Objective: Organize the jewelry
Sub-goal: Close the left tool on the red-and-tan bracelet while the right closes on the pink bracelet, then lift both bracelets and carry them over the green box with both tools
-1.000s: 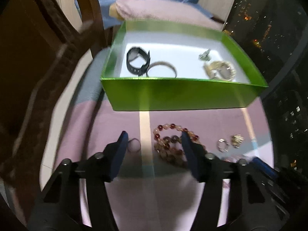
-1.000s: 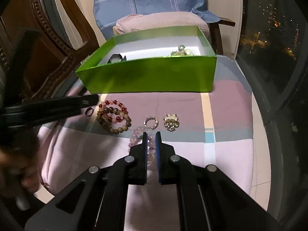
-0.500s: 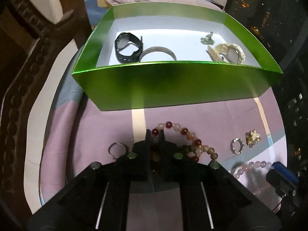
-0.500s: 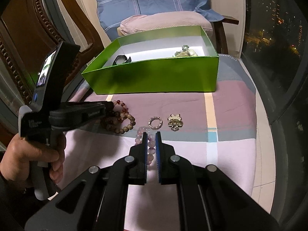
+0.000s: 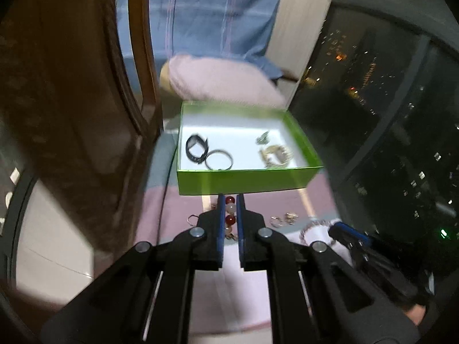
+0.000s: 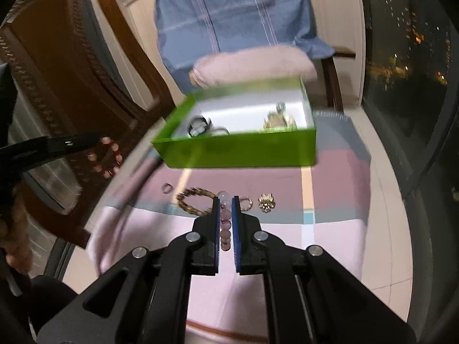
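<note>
My left gripper (image 5: 230,199) is shut on a red and white bead bracelet (image 5: 230,209), which hangs in the air in the right wrist view (image 6: 106,157). My right gripper (image 6: 225,200) is shut on a pink bead bracelet (image 6: 225,223), raised above the cloth. A green box (image 5: 243,179) stands ahead of both, holding a black watch (image 5: 196,149), a silver bangle (image 5: 219,159), a gold watch (image 5: 275,154) and a small charm (image 5: 262,137). On the pink cloth lie a brown bead bracelet (image 6: 195,197), a small ring (image 6: 167,187), a silver ring (image 6: 246,203) and a gold brooch (image 6: 266,201).
A carved wooden chair back (image 6: 66,66) rises on the left. A pink cushion (image 6: 252,66) and a blue checked cloth (image 6: 229,14) lie behind the box. Dark window glass (image 6: 407,57) runs along the right. A hand (image 6: 14,229) grips the left tool.
The left gripper closed on the red and white bracelet and lifted it off the cloth, leaving the brown bracelet behind. The right gripper rose a little, still gripping the pink beads.
</note>
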Demonstrator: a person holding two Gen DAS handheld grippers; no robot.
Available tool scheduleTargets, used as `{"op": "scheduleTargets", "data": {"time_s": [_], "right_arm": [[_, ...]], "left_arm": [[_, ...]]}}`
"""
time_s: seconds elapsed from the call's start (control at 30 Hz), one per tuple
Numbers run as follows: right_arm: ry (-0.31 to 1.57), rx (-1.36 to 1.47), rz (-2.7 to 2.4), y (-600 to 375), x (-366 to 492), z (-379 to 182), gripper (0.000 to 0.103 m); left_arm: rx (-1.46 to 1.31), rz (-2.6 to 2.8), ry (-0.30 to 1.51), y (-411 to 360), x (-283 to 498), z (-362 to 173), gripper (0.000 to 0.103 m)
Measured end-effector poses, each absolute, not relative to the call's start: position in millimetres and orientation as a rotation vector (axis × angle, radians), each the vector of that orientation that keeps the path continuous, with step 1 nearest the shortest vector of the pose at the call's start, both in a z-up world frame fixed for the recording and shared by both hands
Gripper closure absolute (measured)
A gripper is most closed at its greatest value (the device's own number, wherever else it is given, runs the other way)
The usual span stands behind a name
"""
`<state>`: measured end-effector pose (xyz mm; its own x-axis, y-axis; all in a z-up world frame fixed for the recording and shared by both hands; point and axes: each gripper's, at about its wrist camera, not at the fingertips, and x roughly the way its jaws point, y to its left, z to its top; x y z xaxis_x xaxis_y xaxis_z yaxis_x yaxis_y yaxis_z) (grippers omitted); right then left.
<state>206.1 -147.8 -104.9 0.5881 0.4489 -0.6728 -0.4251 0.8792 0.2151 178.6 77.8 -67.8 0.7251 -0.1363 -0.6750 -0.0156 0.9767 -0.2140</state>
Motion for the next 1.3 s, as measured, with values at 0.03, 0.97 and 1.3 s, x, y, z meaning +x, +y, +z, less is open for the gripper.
{"op": "scheduleTargets", "data": {"time_s": [0.03,0.97,1.3], "right_arm": [[0.781,0.031,0.514,-151.5,198.5,-97.5,0.095],[0.604,0.027,0.497,-214.5,44.6,-4.4,0.095],[0.595,0.023,0.498,-213.6,41.2,-1.8,0.095]], "left_arm": [[-0.21,-0.069,0.746,74.6,168.1,-60.7,0.095],[-0.168,-0.124,0.697,5.8,20.8,-48.5,0.095],[-0.157,-0.13,0.698,3.9,17.0,-46.9,0.095]]}}
